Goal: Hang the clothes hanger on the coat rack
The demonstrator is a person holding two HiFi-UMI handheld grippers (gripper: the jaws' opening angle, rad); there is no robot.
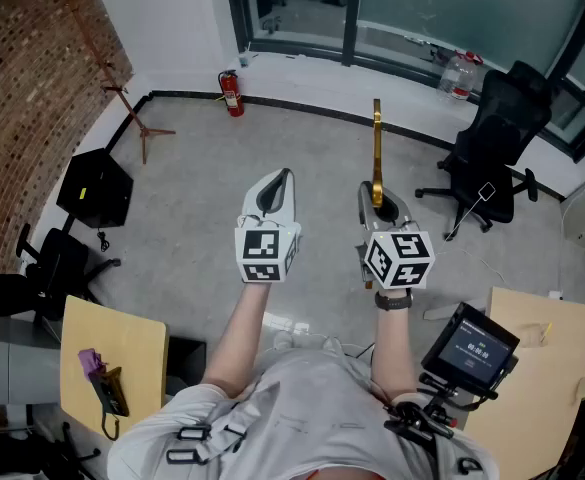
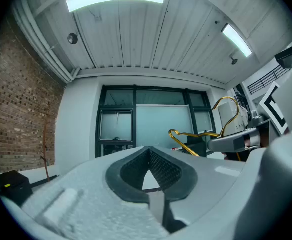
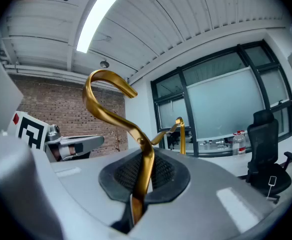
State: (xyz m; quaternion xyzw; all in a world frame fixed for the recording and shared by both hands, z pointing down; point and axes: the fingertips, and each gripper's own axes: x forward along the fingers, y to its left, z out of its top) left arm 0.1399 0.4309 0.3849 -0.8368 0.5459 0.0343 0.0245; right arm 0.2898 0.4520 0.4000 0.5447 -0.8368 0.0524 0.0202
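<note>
Pinching gold hanger (image 3: 106, 115), R gripper (image 3: 145, 156); L gripper (image 2: 148, 154) empty.

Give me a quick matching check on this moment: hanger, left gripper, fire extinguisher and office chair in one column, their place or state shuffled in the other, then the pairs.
1. hanger
2. left gripper
3. fire extinguisher
4. office chair

A. red, ahead to the left
B. clamped in the right gripper
C. black, ahead to the right
D. jaws together, nothing between them

Pairs: 1-B, 2-D, 3-A, 4-C
</note>
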